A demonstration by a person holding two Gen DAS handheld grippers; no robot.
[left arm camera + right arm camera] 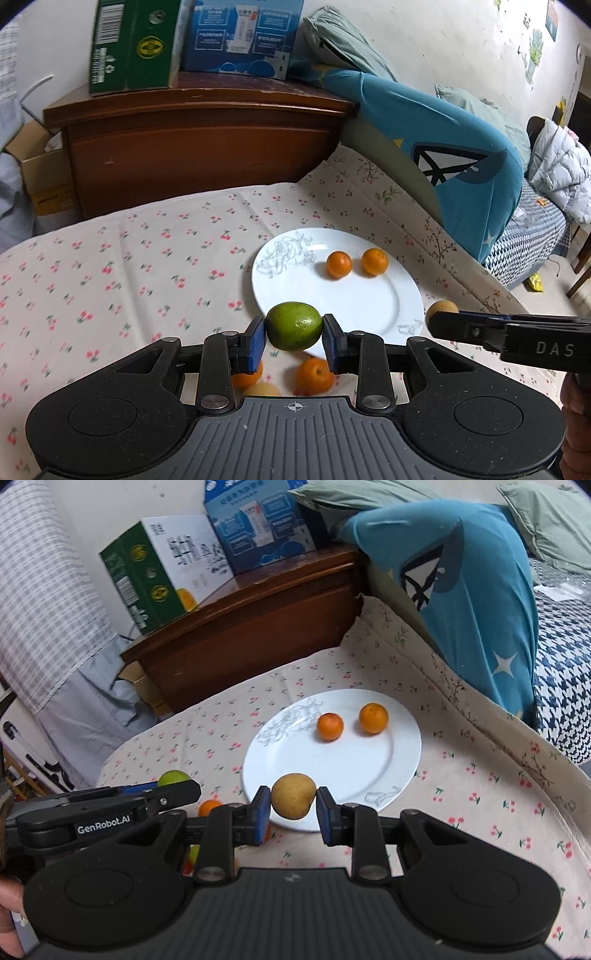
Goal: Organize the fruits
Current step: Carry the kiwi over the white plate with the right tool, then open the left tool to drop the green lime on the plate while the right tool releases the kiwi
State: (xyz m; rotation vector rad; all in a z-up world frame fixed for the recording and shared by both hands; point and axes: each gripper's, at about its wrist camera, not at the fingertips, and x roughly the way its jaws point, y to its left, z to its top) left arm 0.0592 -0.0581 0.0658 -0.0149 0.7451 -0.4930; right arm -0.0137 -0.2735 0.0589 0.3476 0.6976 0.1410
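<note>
My left gripper (294, 330) is shut on a green fruit (294, 325) and holds it above the near edge of a white plate (354, 299). My right gripper (289, 800) is shut on a yellow-brown fruit (293, 795) over the plate's near rim (332, 768). Two oranges lie on the plate (338, 264) (374, 261), also seen in the right wrist view (330, 726) (373, 718). More oranges (314, 376) (248, 376) and a yellowish fruit (261, 389) lie on the cloth under the left gripper. The right gripper shows in the left wrist view (439, 321).
The cherry-print cloth (147, 266) covers the surface. A wooden cabinet (199, 147) with a green box (129, 44) and a blue box (240, 37) stands behind. A blue cushion (443, 155) leans at the right. A cardboard box (40, 177) sits on the left.
</note>
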